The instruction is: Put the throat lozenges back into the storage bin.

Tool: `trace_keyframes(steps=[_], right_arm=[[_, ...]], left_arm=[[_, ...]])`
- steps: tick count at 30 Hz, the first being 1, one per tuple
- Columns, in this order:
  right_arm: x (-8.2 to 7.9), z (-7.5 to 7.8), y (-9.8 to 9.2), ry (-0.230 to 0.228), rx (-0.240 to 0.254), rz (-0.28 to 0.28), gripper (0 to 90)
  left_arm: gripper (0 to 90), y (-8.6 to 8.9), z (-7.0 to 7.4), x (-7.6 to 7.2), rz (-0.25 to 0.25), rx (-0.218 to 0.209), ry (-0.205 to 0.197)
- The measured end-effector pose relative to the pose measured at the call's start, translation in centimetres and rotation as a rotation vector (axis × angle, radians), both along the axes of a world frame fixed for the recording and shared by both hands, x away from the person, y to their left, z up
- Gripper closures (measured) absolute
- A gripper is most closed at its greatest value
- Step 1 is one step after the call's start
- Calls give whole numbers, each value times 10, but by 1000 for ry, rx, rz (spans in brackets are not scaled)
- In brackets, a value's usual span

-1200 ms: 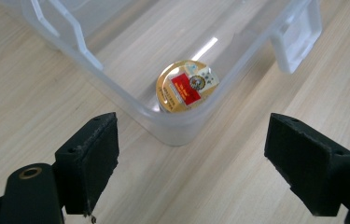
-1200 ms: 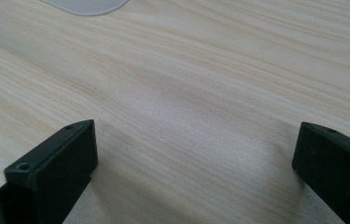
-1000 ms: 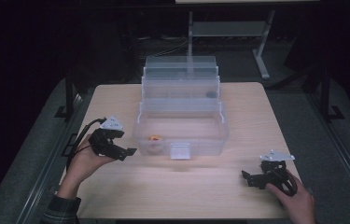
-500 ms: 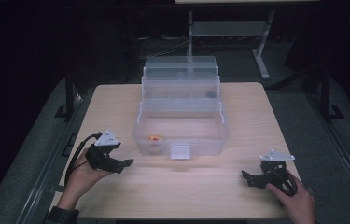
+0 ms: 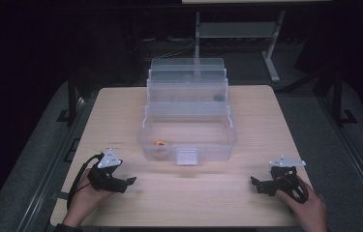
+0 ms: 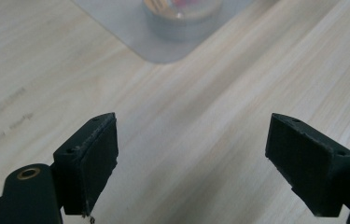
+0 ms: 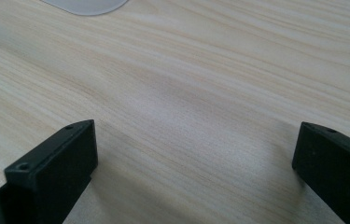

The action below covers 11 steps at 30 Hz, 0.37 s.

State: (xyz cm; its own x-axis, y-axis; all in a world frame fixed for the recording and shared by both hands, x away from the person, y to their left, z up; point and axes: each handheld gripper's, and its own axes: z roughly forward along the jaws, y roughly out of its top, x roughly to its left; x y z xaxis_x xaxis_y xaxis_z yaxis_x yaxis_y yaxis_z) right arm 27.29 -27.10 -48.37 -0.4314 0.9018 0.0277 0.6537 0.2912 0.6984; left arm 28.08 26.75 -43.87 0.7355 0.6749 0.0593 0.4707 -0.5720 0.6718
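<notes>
A clear plastic tiered box [image 5: 189, 126] stands open at the table's middle. A small round item with an orange and red top [image 5: 159, 144] lies in the front left corner of its lowest compartment, and shows blurred through the box wall as the round item [image 6: 182, 11]. A small dark piece [image 5: 218, 97] sits in an upper tray. My left gripper [image 5: 127, 183] rests near the front left of the table, open, with nothing between its fingers [image 6: 93, 154]. At the front right my right gripper [image 5: 256, 185] is open too, over bare wood [image 7: 186, 116].
The wooden table [image 5: 189, 205] has free room in front of the box and on both sides. A box corner [image 7: 86, 4] lies well ahead of the right gripper. Dark floor and a metal stand [image 5: 271, 63] lie beyond the far edge.
My left gripper has drawn back from beside the box's front left corner toward the table's front edge. The right gripper has stayed where it was.
</notes>
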Motion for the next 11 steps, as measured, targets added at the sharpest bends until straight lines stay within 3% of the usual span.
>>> trace_keyframes(steps=[11], right_arm=[[0,0,0,0,0,-1,0]], left_arm=[[139,8,-21,-5,15,20,22]])
